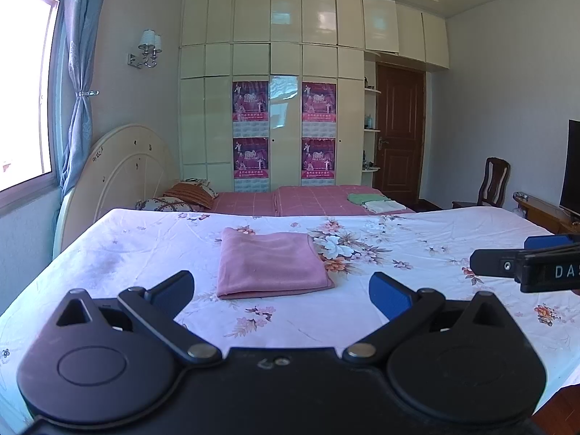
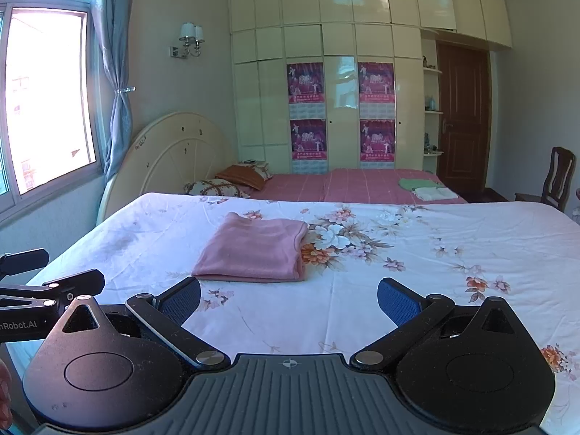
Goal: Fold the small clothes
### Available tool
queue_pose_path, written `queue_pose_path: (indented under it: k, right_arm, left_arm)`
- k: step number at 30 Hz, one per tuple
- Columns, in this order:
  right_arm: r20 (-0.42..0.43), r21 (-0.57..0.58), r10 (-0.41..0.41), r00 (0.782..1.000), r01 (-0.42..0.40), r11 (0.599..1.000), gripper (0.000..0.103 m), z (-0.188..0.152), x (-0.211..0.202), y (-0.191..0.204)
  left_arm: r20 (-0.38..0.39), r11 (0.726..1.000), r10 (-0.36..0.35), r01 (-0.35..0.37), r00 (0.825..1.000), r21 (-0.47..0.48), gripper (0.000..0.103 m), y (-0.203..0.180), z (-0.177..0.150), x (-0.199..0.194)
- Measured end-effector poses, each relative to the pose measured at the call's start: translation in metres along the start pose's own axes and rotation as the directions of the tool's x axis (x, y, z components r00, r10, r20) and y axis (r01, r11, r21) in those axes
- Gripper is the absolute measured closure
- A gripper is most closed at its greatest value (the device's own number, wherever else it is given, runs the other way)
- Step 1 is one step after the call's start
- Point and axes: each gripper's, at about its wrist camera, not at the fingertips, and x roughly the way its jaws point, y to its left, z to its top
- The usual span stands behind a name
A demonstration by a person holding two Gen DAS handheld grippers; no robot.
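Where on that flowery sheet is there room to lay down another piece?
Bare sheet lies right of the folded pink cloth, and left of it toward the headboard. Nearest strip is tighter: both open claws hover there.

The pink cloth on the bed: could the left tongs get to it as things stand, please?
Probably yes. The left tongs are open and point straight at the pink cloth, which lies flat on the floral sheet with only bare sheet between. The right tongs sit off to the side.

Pink cloth (image 1: 270,264) — white floral sheet (image 1: 417,253)
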Motion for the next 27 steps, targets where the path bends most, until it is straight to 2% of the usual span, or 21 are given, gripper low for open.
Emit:
queue_pose_path:
  k: [27]
  right_arm:
    - [0.004, 0.008, 0.005, 1.0, -0.005, 1.0, 0.001, -0.0009, -0.0038, -0.0063]
  left_arm:
    - [0.011, 1.0, -0.004, 0.004, 1.0, 0.002, 0.001, -0.0035, 0.0054, -0.0051]
